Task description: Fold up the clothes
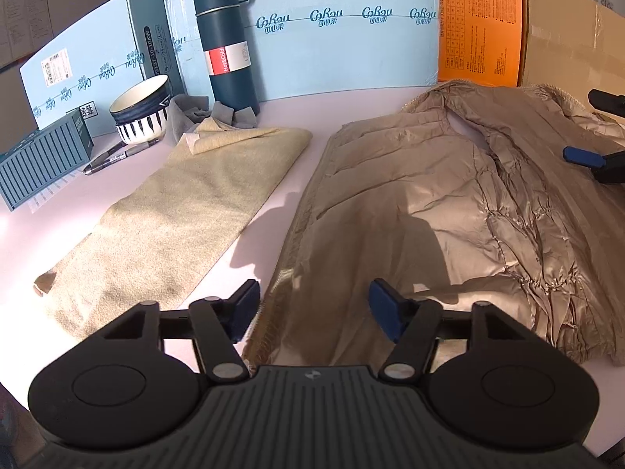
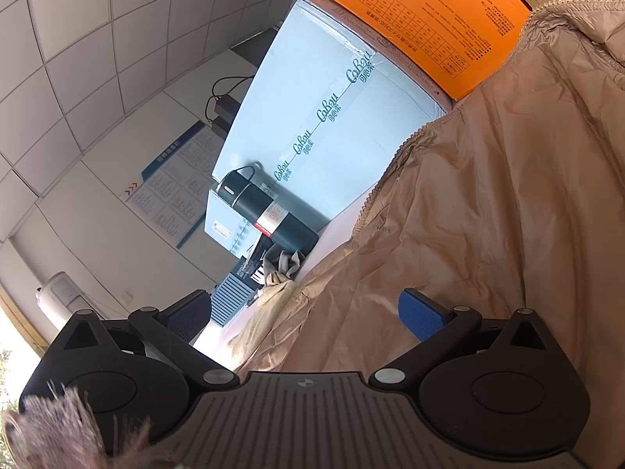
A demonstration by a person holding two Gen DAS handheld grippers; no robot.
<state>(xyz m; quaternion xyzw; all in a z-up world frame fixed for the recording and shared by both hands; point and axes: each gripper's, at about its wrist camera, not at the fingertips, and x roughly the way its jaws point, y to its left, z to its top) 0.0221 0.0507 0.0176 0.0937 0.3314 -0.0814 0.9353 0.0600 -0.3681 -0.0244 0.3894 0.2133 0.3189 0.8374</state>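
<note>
Shiny tan puffer jacket (image 1: 429,195) lies spread on the pale pink table (image 1: 31,234) — right half of the left wrist view. Folded beige knit towel (image 1: 175,211) lies just left of it, a strip of bare table between. Behind the towel: crumpled grey cloth (image 1: 191,111), dark blue thermos flask (image 1: 228,47) upright, black-and-white striped bowl (image 1: 142,111) to its left. Two dark pens (image 1: 117,155) lie before the bowl; grey-blue ribbed box (image 1: 39,162) — further left. Light blue cartons (image 1: 332,35) and orange carton (image 1: 478,19) stand along the back.
</note>
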